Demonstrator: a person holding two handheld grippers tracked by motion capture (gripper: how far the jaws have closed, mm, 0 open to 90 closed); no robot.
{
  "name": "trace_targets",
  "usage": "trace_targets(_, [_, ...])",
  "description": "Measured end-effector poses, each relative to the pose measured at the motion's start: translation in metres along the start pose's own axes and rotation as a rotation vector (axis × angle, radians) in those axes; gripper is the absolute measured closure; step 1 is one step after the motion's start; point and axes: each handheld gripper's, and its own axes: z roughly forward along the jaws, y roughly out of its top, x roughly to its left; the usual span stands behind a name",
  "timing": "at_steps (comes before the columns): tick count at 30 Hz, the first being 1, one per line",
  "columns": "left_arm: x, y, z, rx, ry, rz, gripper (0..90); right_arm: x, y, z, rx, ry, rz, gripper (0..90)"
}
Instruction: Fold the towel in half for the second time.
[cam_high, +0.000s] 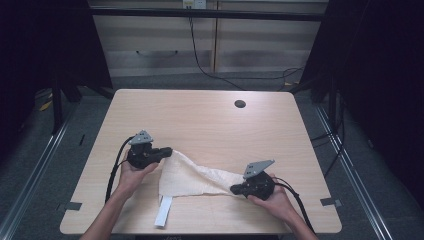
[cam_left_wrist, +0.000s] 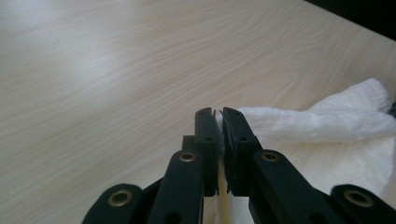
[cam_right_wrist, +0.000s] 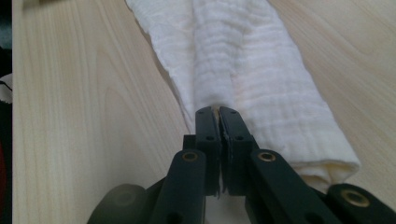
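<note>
Currently both claws, left claw (cam_high: 167, 151) and right claw (cam_high: 234, 189), clamped tight on opposite ends of the white cloth (cam_high: 192, 176), keeping it stretched over the table (cam_high: 210, 120) for folding.

We see a pale wood-grain rectangular table (cam_high: 210, 120) with a round dark cable hole (cam_high: 240, 104) near its far edge. It stands on a grey carpeted floor (cam_high: 45, 165). Behind it runs a beige panelled cabinet wall (cam_high: 210, 45), down which a thin black cable (cam_high: 197, 57) hangs. Both sides lie in deep shadow.
</note>
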Motion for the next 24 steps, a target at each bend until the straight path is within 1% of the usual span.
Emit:
trace_targets(1, [0.000,0.000,0.000,0.000,0.000,0.000,85.5,0.000,0.000,0.000,0.000,0.000,0.000,87.2])
trace_targets(2, [-0.002,0.002,-0.001,-0.007,-0.006,0.008,85.5,-0.001,0.000,0.000,-0.001,-0.001,0.010,87.3])
trace_targets(3, [-0.009,0.006,-0.004,-0.027,-0.015,0.016,85.5,-0.001,0.000,0.000,0.003,0.002,0.017,87.4])
trace_targets(4, [-0.009,0.006,-0.004,-0.027,-0.015,0.016,85.5,-0.001,0.000,0.000,0.003,0.002,0.017,87.4])
trace_targets(5, [-0.012,0.008,-0.005,-0.036,-0.026,0.022,85.5,-0.001,0.001,0.001,0.005,-0.007,0.021,87.4])
trace_targets(6, [-0.019,0.013,-0.007,-0.049,-0.034,0.044,85.5,0.000,0.002,0.001,0.007,-0.018,0.032,87.5])
trace_targets(7, [-0.019,0.013,-0.007,-0.049,-0.034,0.044,85.5,0.000,0.002,0.001,0.007,-0.018,0.032,87.5])
trace_targets(9, [-0.024,0.016,-0.009,-0.061,-0.037,0.063,85.5,-0.003,0.002,0.001,0.004,-0.015,0.052,87.7])
trace_targets(10, [-0.025,0.017,-0.011,-0.064,-0.035,0.073,85.5,-0.003,0.002,0.001,0.004,-0.015,0.052,87.7])
trace_targets(11, [-0.026,0.018,-0.012,-0.071,-0.033,0.073,85.5,-0.005,0.002,0.001,0.000,-0.025,0.052,87.7])
trace_targets(12, [-0.026,0.018,-0.014,-0.073,-0.024,0.080,85.5,-0.007,0.001,0.001,-0.003,-0.028,0.059,87.6])
trace_targets(13, [-0.023,0.018,-0.018,-0.070,-0.015,0.084,85.5,-0.011,0.000,0.000,-0.005,-0.032,0.078,87.7])
trace_targets(14, [-0.023,0.018,-0.018,-0.070,-0.015,0.084,85.5,-0.011,0.000,0.000,-0.005,-0.032,0.078,87.7])
trace_targets(15, [-0.022,0.017,-0.021,-0.071,-0.013,0.086,85.5,-0.014,-0.001,-0.003,-0.005,-0.057,0.089,87.7])
trace_targets(16, [-0.021,0.016,-0.024,-0.070,-0.010,0.089,85.5,-0.014,-0.001,-0.003,-0.005,-0.057,0.089,87.8])
trace_targets(17, [-0.021,0.014,-0.029,-0.061,-0.003,0.100,85.7,-0.016,-0.003,-0.005,-0.005,-0.070,0.107,87.8])
trace_targets(19, [-0.021,0.013,-0.031,-0.061,-0.002,0.102,85.8,-0.017,-0.004,-0.006,-0.010,-0.076,0.111,87.8])
trace_targets(20, [-0.023,0.011,-0.034,-0.070,0.001,0.100,85.8,-0.018,-0.004,-0.007,-0.007,-0.079,0.120,87.8])
trace_targets(21, [-0.028,0.010,-0.036,-0.070,-0.021,0.107,85.8,-0.019,-0.005,-0.007,-0.008,-0.100,0.121,87.9])
trace_targets(22, [-0.028,0.010,-0.036,-0.070,-0.021,0.107,85.8,-0.019,-0.005,-0.007,-0.008,-0.100,0.121,87.9])
trace_targets(23, [-0.032,0.009,-0.037,-0.069,-0.021,0.122,85.8,-0.018,-0.004,-0.008,-0.001,-0.107,0.124,87.9])
trace_targets(24, [-0.035,0.009,-0.038,-0.072,-0.029,0.122,85.8,-0.018,-0.004,-0.008,-0.005,-0.116,0.128,87.9])
